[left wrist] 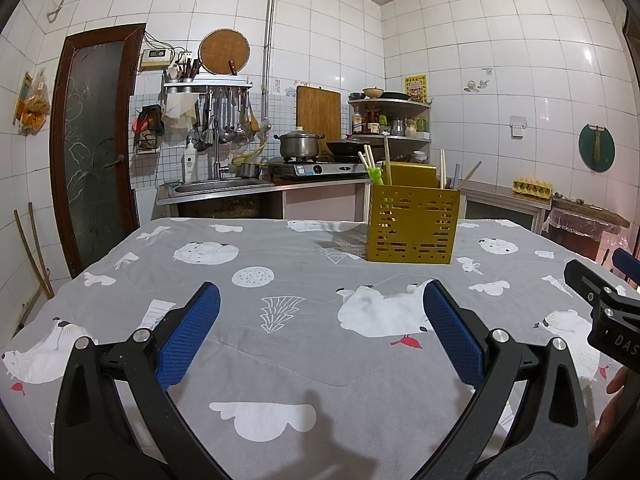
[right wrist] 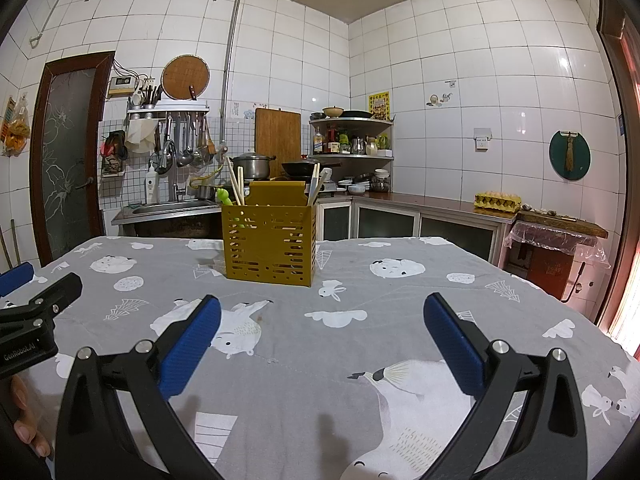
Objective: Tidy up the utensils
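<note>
With both the left tool [left wrist: 321, 322] and right tool [right wrist: 322, 332] spread apart and empty, a careless reach could tip the light caddy [right wrist: 269, 240] near the tabletop's [right wrist: 400, 280] far edge, spilling its chopsticks [right wrist: 236, 184].

Mustard-yellow utensil caddy [right wrist: 269, 242] standing upright on the worktop [right wrist: 360, 276], already holding utensils

The caddy is a square box with rows of slotted holes in its walls and a taller solid back panel. Pale chopsticks [right wrist: 236, 186] lean out of its left compartment beside a green-handled utensil [right wrist: 225, 197]; more pale sticks [right wrist: 314, 189] and a grey-handled piece rise from the right side. In the left wrist view the same caddy [left wrist: 414, 224] sits toward the far right of the patterned cloth
</note>
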Motion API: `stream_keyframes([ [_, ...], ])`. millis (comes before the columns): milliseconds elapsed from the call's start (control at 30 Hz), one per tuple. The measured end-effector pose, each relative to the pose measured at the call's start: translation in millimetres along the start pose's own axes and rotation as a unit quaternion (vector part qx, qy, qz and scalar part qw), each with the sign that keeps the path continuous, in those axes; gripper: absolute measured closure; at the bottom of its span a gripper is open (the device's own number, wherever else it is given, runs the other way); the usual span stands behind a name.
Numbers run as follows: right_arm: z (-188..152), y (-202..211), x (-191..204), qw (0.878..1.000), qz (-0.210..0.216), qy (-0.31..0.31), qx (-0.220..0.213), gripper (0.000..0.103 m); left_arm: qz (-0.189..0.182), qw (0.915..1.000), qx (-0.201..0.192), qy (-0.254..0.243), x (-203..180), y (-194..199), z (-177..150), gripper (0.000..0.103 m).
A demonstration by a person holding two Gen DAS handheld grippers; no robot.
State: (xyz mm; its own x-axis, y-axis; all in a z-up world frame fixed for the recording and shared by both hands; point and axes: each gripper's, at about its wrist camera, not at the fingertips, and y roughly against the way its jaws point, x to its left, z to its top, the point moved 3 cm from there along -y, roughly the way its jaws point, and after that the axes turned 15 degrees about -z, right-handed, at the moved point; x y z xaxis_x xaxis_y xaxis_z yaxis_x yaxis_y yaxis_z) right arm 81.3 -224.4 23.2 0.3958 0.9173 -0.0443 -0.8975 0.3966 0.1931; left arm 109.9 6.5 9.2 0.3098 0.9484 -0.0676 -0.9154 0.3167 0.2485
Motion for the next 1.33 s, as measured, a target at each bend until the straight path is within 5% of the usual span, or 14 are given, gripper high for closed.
stream_keyframes([
  [1333, 2.8, 0.2, -1.5, 1.000, 0.000, -0.003, 0.002, 0.004, 0.002, 1.0000, -0.006, 0.000, -1.3, 2.1, 3.9, 0.005],
])
